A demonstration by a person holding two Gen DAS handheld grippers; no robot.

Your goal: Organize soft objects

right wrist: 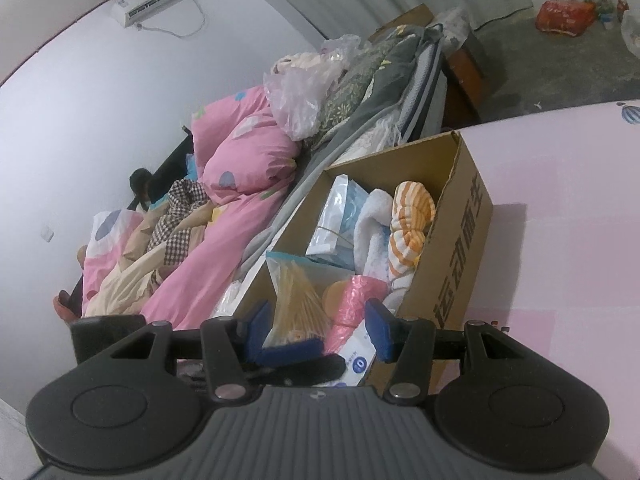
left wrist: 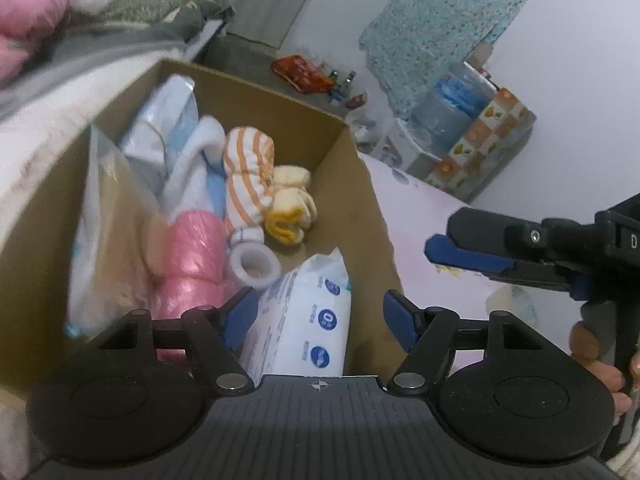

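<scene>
Soft things already fill the cardboard box (left wrist: 340, 160), which sits on a pink sheet beside a piled bed: from the left wrist view, an orange-striped cloth (left wrist: 248, 176) and a folded yellow cloth (left wrist: 290, 208) lie at the far right, a pink roll (left wrist: 192, 256) and a tape ring (left wrist: 256, 266) nearer, and a white tissue pack (left wrist: 304, 320) leans at the near edge. The left gripper (left wrist: 320, 316) stands wide over that pack, its blue pads clear of it, so I judge the pack has just been let go into the box. Blue round icons mark the pack, their text too blurred to read. To the right the right gripper (left wrist: 444, 248) hovers outside the box with nothing in it. From the right wrist view, the right gripper (right wrist: 320, 330) is half open and empty, facing the box (right wrist: 452, 264) from the near end. Large Chinese characters run down the box's side; I cannot read them surely. Next, another loose soft item must be found and fetched.
</scene>
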